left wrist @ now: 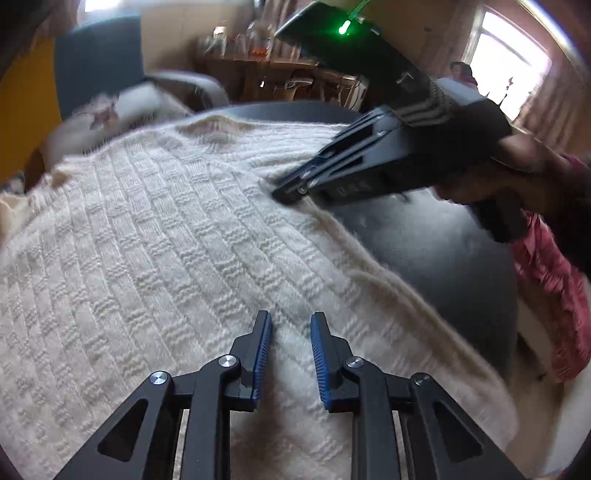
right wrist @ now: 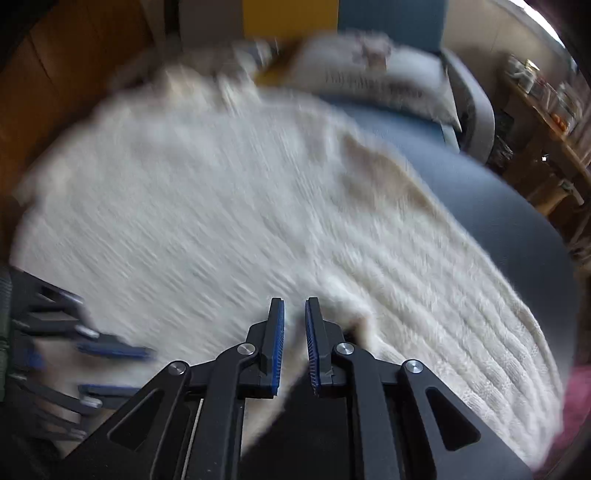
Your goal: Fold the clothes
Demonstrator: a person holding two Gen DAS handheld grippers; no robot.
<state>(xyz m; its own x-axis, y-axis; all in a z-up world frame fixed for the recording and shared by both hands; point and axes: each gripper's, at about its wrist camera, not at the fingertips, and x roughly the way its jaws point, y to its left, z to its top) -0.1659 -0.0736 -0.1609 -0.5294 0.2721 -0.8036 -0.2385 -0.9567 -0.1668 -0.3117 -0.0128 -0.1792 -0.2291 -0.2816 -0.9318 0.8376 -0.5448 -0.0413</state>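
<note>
cream knit sweater [left wrist: 155, 229] spread flat on blue-grey cushion [left wrist: 436, 251] | soft, thick, floppy, likely stretchy; take hem edge | right gripper [right wrist: 294, 325] clenched on its edge | left gripper [left wrist: 291, 332] released, hovering

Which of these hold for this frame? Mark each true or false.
1. The cream knit sweater lies spread on a dark blue-grey surface. True.
2. The right hand-held gripper hovers well above the sweater. False: its tips are at the sweater's edge.
3. The left hand-held gripper has a gap between its pads. True.
4. The sweater is bright red. False: it is cream.
5. A green light glows on the right gripper unit. True.
</note>
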